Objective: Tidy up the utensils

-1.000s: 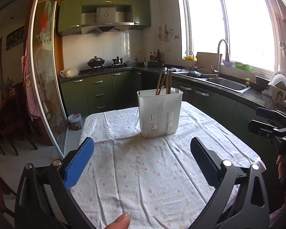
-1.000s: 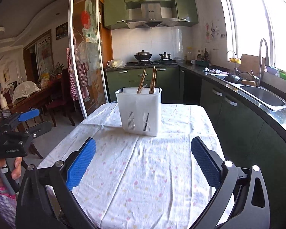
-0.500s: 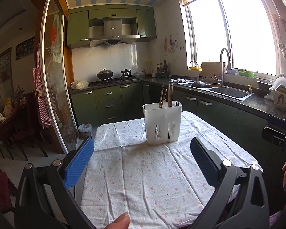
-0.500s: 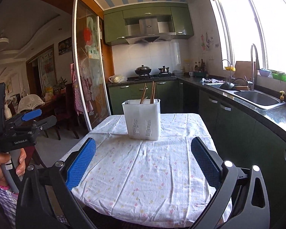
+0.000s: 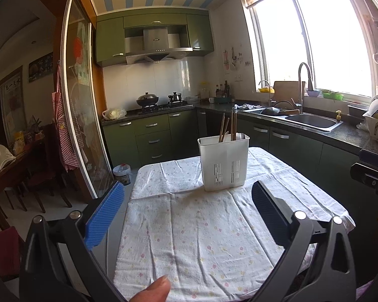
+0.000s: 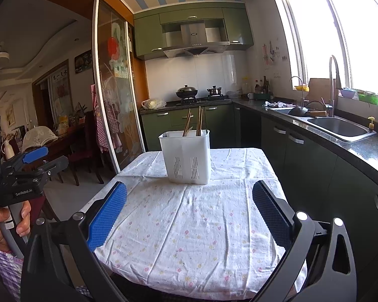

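Both jaws stand wide apart and empty, left gripper [image 5: 186,211] and right gripper [image 6: 189,214] near the table's [image 6: 201,239] edge, while the white caddy [image 6: 187,157] holding chopsticks [image 6: 199,122] stands far across; a careless reach could topple it.

wok [image 5: 147,98] on stove | sink [image 6: 338,126] under window | floral tablecloth [image 6: 189,216]

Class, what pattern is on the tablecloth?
White tablecloth with small pastel flowers, clearest in the right wrist view.
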